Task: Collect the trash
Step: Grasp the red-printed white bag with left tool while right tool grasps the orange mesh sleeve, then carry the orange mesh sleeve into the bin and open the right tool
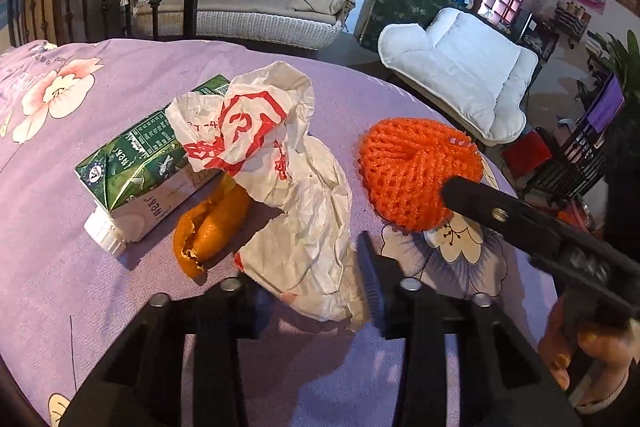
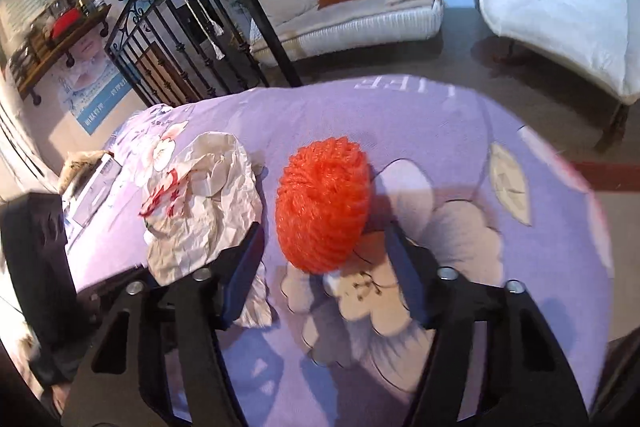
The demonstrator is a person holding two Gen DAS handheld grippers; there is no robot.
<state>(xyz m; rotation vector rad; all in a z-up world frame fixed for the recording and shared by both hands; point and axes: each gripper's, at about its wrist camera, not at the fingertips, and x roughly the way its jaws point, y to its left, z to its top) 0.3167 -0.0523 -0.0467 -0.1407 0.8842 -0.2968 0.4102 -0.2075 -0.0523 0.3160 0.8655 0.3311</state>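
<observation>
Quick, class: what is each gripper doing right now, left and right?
Left gripper: open, straddling the crumpled paper bag, holding nothing.
Right gripper: open, around the orange foam net, not gripping.

Orange foam net (image 1: 416, 173), crumpled wrapper (image 1: 288, 187), orange peel (image 1: 208, 231), green carton (image 1: 148, 163) lying on sheet

Trash cluster blocks left side of bed; open cloth near and right of the net.

On the purple floral bedspread (image 1: 60, 187), milk carton (image 1: 148, 163), orange peel (image 1: 208, 227) and crumpled wrapper (image 1: 288, 195) sit packed touching, no gap between them; wrapper's near edge lies between the left gripper (image 1: 312, 291) fingers. A narrow bare strip separates the wrapper from the orange foam net (image 2: 322, 205). Right gripper (image 2: 324, 259) straddles the net with jaws wide, left finger over the wrapper edge. Bare cloth right of and beyond the net gives free passage. Iron bed rail (image 2: 168, 39) bounds the far left side.
</observation>
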